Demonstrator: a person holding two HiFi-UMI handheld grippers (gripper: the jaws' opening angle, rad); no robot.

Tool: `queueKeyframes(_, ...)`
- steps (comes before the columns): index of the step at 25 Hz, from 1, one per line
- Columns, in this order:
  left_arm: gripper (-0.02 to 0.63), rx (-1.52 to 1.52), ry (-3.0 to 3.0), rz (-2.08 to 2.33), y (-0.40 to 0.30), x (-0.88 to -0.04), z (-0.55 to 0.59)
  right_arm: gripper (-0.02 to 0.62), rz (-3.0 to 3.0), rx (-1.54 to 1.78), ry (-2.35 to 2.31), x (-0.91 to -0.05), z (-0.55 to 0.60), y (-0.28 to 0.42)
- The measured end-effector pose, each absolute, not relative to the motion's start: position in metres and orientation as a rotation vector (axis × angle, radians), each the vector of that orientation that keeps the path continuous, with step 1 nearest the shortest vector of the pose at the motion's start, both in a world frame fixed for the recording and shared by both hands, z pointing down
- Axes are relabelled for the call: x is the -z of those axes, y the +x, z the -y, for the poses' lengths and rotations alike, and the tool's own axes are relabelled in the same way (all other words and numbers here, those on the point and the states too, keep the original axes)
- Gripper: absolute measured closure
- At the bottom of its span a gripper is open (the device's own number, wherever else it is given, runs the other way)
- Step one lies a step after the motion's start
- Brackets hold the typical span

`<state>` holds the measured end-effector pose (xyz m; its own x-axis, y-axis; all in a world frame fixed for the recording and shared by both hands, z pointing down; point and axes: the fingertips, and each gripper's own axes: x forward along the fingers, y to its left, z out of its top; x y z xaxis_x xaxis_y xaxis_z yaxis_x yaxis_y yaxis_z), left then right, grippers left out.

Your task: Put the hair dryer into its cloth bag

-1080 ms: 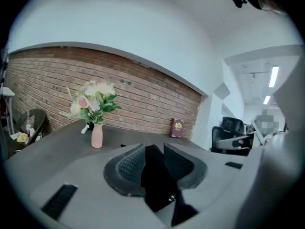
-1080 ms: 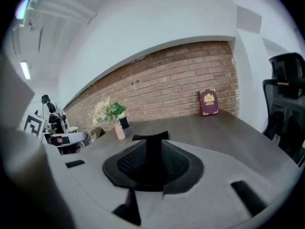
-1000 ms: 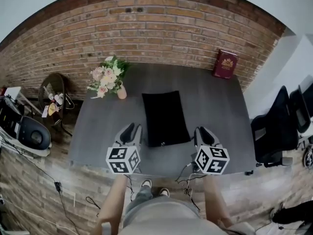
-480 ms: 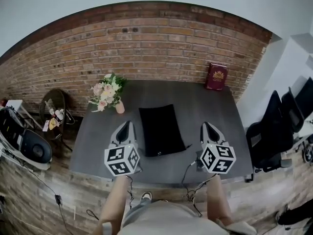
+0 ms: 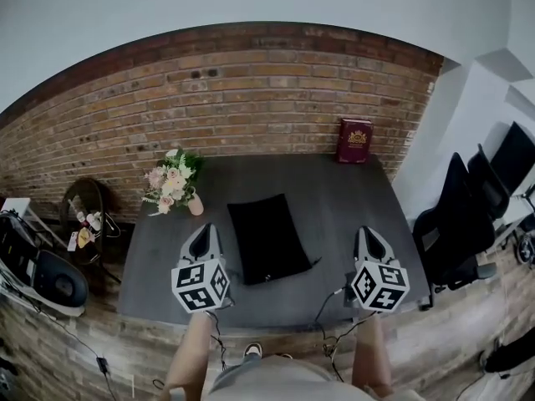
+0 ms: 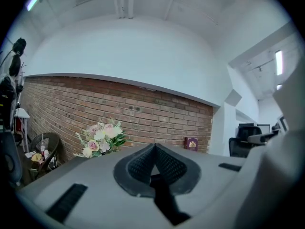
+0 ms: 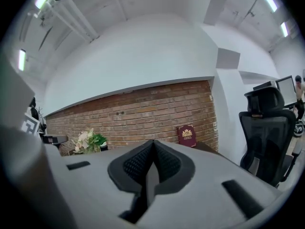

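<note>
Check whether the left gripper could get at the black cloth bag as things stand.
Probably yes. The black cloth bag lies flat on the table beside the left gripper, with nothing between them. That gripper's jaws are shut and empty, so they would have to open first.

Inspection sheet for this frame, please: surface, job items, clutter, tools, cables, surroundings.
Surface: dark grey tabletop, matte.
Job's things: black cloth bag lying flat mid-table; hair dryer: nothing seen.
Clutter: pink-and-white flower bouquet in vase, back left; maroon book leaning on wall.
Tools: left tool and right tool both shut, empty, flanking the bag's near end.
Cables: thin dark cables hanging from both tools.
Surroundings: red brick wall behind; black office chairs at right.
</note>
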<state>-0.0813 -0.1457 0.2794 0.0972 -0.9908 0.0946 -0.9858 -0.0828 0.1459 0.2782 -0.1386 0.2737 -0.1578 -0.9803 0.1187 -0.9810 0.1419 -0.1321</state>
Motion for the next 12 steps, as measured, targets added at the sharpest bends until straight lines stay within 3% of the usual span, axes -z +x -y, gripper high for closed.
queueKeyframes(12, 0.6, 0.023, 2.207, 1.932, -0.073, -0.294, 0.142, 0.595, 2.283, -0.294, 2.031, -0.29, 0.135, 0.278)
